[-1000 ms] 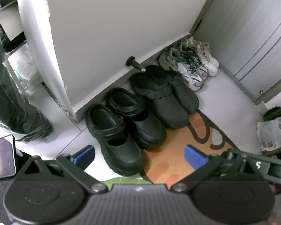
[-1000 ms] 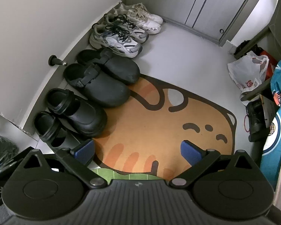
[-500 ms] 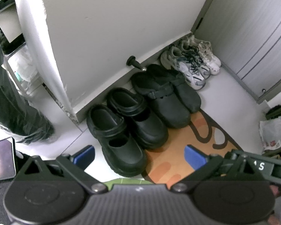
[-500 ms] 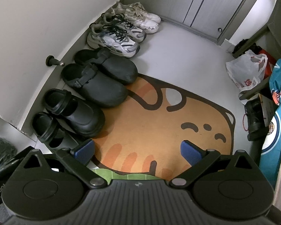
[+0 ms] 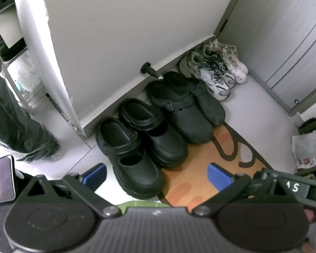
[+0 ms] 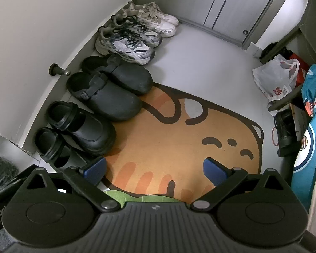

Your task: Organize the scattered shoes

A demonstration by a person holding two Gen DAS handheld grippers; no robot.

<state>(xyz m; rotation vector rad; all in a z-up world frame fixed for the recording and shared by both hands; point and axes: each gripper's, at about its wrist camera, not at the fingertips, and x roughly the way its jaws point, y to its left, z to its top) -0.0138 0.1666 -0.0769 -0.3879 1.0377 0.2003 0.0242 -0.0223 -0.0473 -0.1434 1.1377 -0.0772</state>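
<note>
Shoes stand in a row along the white wall, toes pointing out. Nearest are two glossy black strap shoes [image 5: 132, 158] [image 6: 84, 126]. Beyond them sit two matte black clogs [image 5: 185, 107] [image 6: 107, 92], then grey laced sneakers [image 5: 210, 78] [image 6: 126, 42], then cream sneakers [image 5: 233, 61] [image 6: 158, 19] in the corner. My left gripper [image 5: 157, 176] hangs open above the toe of the nearest black shoe, holding nothing. Over the orange mat [image 6: 179, 139], my right gripper [image 6: 154, 169] is open too and holds nothing.
A black door stop [image 5: 150, 70] [image 6: 56, 70] juts from the wall base above the clogs. Grey cabinet doors [image 6: 231, 6] close the far side. A white plastic bag [image 6: 278, 80], a black shoe [image 6: 284, 135] and blue fabric [image 6: 313, 126] crowd the right. A dark bag [image 5: 12, 122] stands left.
Both views have drifted slightly, so the shoes sit a little lower and nearer in the frames. No shoe has moved, and both grippers stay open.
</note>
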